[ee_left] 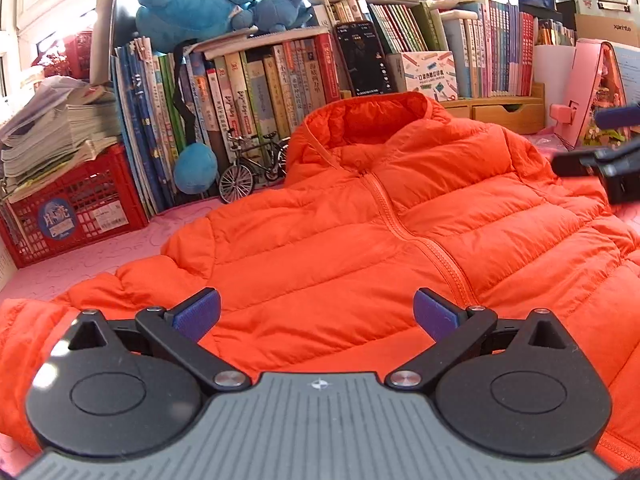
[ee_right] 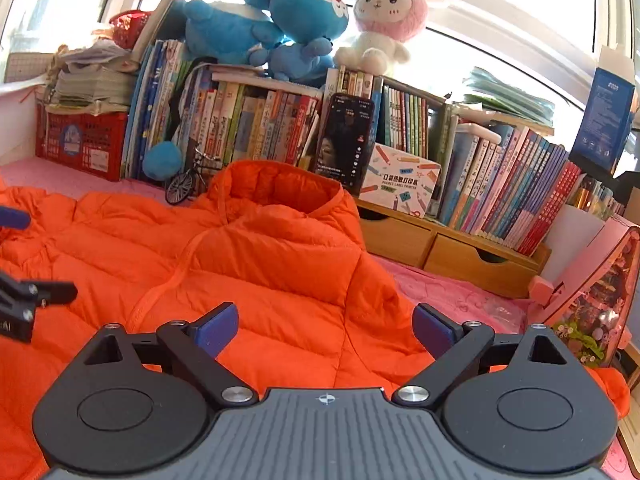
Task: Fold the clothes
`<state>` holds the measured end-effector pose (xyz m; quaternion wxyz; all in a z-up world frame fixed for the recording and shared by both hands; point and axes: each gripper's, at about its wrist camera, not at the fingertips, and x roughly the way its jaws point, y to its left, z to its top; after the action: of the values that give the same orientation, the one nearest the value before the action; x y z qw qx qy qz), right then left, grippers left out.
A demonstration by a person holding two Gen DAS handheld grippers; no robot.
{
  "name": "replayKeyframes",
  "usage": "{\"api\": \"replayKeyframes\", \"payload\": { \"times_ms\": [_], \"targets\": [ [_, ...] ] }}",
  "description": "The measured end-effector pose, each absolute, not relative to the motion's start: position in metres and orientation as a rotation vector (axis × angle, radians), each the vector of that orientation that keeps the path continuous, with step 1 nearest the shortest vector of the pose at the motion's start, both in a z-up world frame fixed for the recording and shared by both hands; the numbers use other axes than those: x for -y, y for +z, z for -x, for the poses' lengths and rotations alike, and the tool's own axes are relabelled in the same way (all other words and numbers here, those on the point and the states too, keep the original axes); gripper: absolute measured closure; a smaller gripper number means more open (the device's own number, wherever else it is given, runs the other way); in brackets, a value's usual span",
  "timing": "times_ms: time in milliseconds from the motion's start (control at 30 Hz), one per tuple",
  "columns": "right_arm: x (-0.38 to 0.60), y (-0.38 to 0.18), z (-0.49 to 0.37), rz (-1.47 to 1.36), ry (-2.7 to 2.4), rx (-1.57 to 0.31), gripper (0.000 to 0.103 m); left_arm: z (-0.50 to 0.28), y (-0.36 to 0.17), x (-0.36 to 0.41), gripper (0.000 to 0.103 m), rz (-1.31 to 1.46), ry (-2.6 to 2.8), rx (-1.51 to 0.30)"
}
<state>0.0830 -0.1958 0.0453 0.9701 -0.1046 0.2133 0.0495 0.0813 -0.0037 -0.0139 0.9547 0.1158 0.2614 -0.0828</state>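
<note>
An orange hooded puffer jacket [ee_left: 400,216] lies front up and zipped on the pink table cover, hood toward the books. My left gripper [ee_left: 316,314] hovers open over its lower left front, blue pads wide apart with nothing between them. In the right wrist view the same jacket [ee_right: 260,264] spreads left and below. My right gripper [ee_right: 325,330] is open above the jacket's right shoulder and sleeve, holding nothing. Each gripper shows at the edge of the other's view: the right gripper [ee_left: 600,160] and the left gripper [ee_right: 24,300].
A row of books [ee_left: 260,88] and a phone [ee_left: 362,58] stand behind the jacket, with plush toys [ee_right: 296,20] on top. A red crate [ee_left: 76,216] is at left, a toy bicycle [ee_left: 252,164] by the hood, wooden drawers [ee_right: 448,248] and a pink model house [ee_right: 592,296] at right.
</note>
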Motion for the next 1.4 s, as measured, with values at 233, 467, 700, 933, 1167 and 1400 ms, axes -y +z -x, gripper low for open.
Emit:
{"api": "replayKeyframes", "payload": {
  "times_ms": [233,467,700,933,1167,1400],
  "targets": [
    [0.156,0.071,-0.189,0.024,0.211,-0.466,0.004,-0.09,-0.028,-0.001,0.0,-0.18,-0.201,-0.609],
    [0.071,0.044,-0.289,0.086,0.206,-0.545,0.004,-0.093,-0.025,-0.027,0.0,0.012,-0.264,-0.619],
    [0.058,0.007,-0.356,0.021,0.084,-0.64,0.022,-0.095,-0.023,-0.038,0.0,0.104,-0.302,-0.615],
    [0.062,0.048,-0.301,-0.081,0.144,-0.242,0.092,-0.098,-0.022,-0.042,0.0,0.141,-0.317,-0.617],
    [0.047,0.086,-0.21,0.071,0.566,-0.042,0.086,-0.099,-0.023,-0.044,0.0,0.155,-0.324,-0.62],
    [0.072,0.035,-0.202,0.099,0.603,-0.406,0.041,-0.099,-0.021,-0.049,0.0,0.176,-0.331,-0.619]
  ]
}}
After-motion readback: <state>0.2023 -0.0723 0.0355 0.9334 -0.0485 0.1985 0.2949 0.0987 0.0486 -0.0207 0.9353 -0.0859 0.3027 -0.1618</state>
